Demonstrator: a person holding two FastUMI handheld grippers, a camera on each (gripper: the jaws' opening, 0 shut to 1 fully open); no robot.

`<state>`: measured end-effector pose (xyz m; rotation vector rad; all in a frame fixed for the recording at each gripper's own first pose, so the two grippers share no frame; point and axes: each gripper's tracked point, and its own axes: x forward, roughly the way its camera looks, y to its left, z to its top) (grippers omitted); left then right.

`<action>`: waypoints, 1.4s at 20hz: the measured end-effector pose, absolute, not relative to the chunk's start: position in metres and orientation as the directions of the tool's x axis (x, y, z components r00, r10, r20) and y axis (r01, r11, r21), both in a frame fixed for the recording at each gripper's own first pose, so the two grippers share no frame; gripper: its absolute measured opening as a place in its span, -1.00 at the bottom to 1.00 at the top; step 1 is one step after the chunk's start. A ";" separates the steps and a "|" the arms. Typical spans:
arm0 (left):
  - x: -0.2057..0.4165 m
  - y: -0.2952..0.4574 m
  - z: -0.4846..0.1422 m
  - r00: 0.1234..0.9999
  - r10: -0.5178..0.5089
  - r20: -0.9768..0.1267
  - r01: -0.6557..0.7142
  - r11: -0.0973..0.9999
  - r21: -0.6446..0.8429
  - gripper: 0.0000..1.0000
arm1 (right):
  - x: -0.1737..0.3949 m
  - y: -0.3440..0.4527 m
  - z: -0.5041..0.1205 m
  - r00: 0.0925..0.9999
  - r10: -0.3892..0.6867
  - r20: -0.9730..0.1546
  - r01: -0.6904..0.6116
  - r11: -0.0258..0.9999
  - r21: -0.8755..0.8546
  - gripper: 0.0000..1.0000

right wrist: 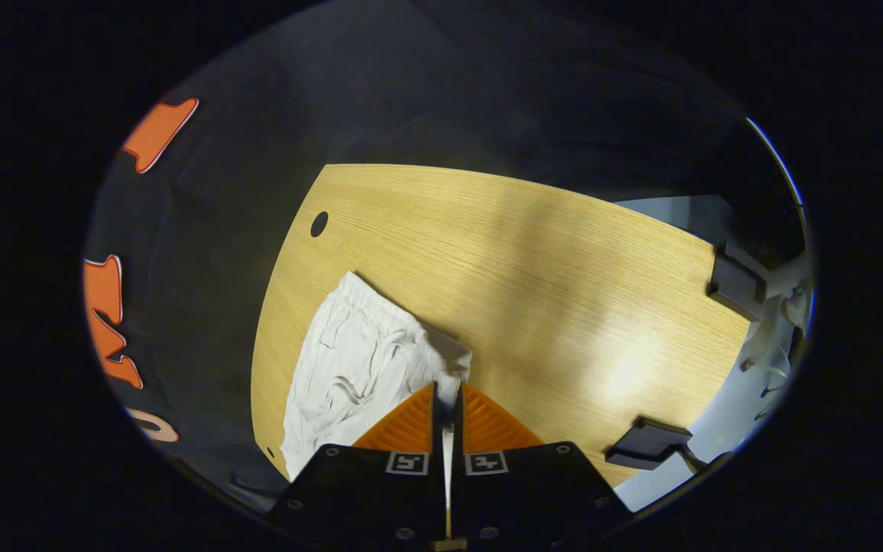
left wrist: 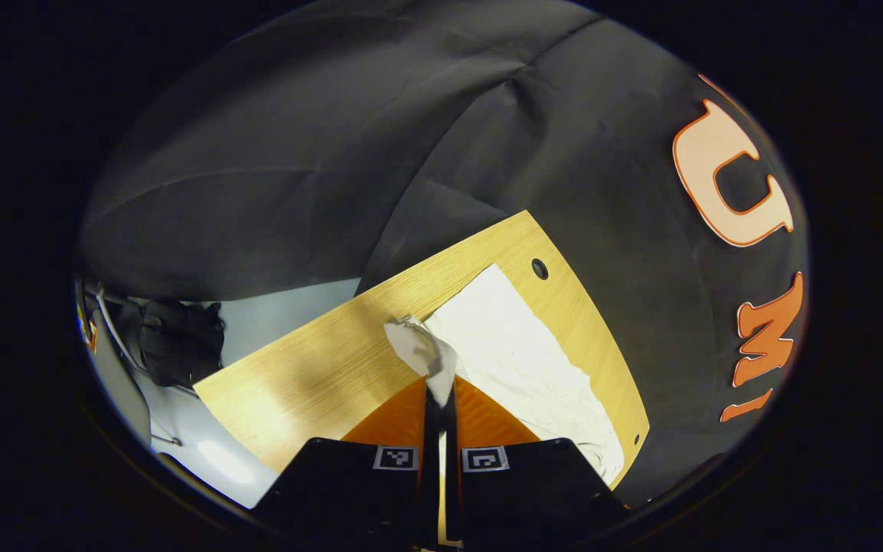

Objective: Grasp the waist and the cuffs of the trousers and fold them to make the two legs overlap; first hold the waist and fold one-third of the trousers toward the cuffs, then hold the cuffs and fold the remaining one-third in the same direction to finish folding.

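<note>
With your left hand-held gripper (left wrist: 439, 399) pinching a cuff and your right hand-held gripper (right wrist: 448, 395) clenched on the waist, the white trousers (right wrist: 349, 368) lie along the worktop (right wrist: 533, 268) edge, and uneven pulling could slip fabric free or skew the legs.

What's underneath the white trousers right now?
The white trousers lie on the light wooden table; bare wood shows all around them. Whatever sits beneath the cloth itself is covered. Both grippers pinch lifted edges.

Left gripper (left wrist: 439, 399) pinching lifted corner of white trousers (left wrist: 518, 360); trousers spread on wooden table (left wrist: 319, 376).
</note>
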<state>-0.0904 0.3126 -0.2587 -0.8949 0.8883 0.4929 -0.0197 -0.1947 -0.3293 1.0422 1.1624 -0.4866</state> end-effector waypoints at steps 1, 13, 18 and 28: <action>-0.084 0.314 -0.260 0.552 0.007 -0.834 -0.689 0.566 -0.452 -0.89 | -0.016 -0.193 -0.326 0.368 0.189 -0.910 0.782 0.466 0.413 -0.94; -0.013 0.337 -0.280 0.526 -0.053 -0.849 -0.638 0.635 -0.435 -0.86 | 0.028 -0.189 -0.311 0.359 0.198 -0.912 0.842 0.354 0.408 -0.94; 0.021 0.338 -0.293 0.453 -0.107 -0.885 -0.611 0.685 -0.396 -0.87 | 0.052 -0.180 -0.316 0.321 0.239 -0.916 0.865 0.321 0.387 -0.94; 0.078 0.336 -0.344 0.280 -0.222 -0.934 -0.516 0.785 -0.341 -0.86 | 0.102 -0.159 -0.345 0.253 0.320 -0.913 0.914 0.230 0.333 -0.94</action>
